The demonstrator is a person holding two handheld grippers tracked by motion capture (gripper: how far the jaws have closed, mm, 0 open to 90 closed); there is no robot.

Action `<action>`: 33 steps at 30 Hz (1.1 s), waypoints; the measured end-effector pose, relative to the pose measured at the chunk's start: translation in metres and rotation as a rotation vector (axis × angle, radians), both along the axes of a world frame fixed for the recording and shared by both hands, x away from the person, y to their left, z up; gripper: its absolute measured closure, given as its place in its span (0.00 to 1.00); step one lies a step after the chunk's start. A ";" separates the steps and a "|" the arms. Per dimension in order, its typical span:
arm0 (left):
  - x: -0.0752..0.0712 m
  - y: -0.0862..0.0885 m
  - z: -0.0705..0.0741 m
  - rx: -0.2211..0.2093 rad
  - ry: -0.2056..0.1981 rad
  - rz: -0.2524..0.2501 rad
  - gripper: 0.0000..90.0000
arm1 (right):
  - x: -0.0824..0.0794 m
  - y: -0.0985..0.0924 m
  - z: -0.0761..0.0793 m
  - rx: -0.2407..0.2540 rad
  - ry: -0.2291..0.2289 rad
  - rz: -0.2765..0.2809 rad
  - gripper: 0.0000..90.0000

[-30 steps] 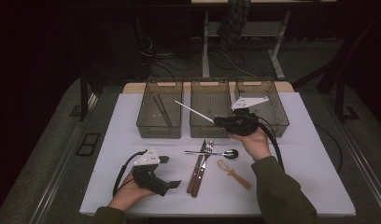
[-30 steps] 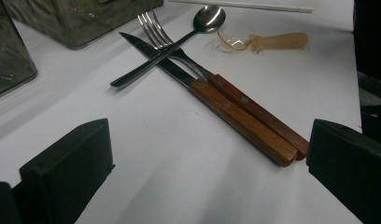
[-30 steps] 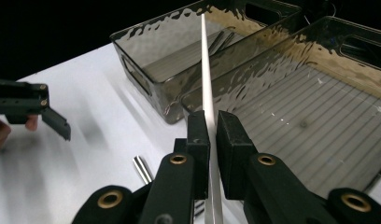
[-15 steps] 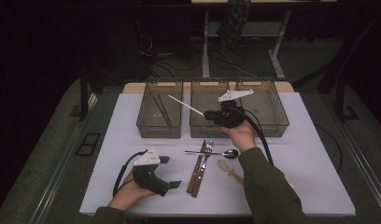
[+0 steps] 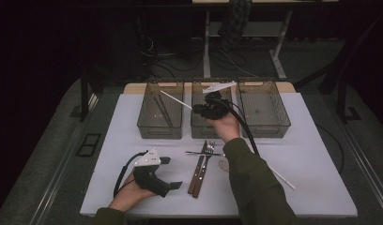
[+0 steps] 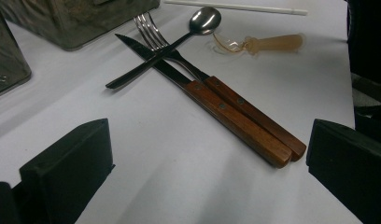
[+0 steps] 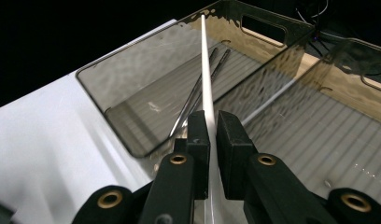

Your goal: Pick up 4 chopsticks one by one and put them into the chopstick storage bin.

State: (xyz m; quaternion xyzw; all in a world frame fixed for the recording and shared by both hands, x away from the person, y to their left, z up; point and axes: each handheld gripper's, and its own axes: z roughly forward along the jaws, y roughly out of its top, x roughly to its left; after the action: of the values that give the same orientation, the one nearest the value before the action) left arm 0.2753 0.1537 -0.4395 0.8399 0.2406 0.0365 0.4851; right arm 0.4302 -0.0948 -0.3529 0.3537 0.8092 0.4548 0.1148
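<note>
Right gripper (image 7: 212, 128) clamped on a white chopstick (image 7: 207, 70), tip out over the left bin (image 5: 160, 117), probably above the dark chopsticks (image 5: 161, 110) inside. Left gripper (image 5: 168, 172) resting on the table (image 5: 316, 178), jaws wide, nothing between.

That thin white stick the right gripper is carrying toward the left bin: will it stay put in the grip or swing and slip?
The white stick looks straight, so probably stiff and light. The right gripper pinches it near one end, so it may pivot. Its smooth, round look suggests it could slip, or roll once dropped in the left bin.
</note>
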 end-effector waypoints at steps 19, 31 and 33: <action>0.000 0.002 0.001 -0.016 0.002 -0.001 0.00 | 0.039 0.068 -0.009 -0.084 0.022 -0.047 0.93; 0.001 0.002 0.002 -0.029 0.001 -0.006 0.00 | 0.050 0.098 -0.020 -0.143 0.032 -0.077 0.93; 0.001 0.002 0.002 -0.032 0.000 -0.006 0.00 | 0.051 0.102 -0.020 -0.146 0.031 -0.080 0.93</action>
State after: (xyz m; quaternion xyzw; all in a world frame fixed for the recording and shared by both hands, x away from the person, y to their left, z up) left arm 0.2763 0.1557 -0.4370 0.8327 0.2388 0.0313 0.4986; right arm 0.4812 0.0073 -0.3730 0.3834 0.8271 0.3842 0.1458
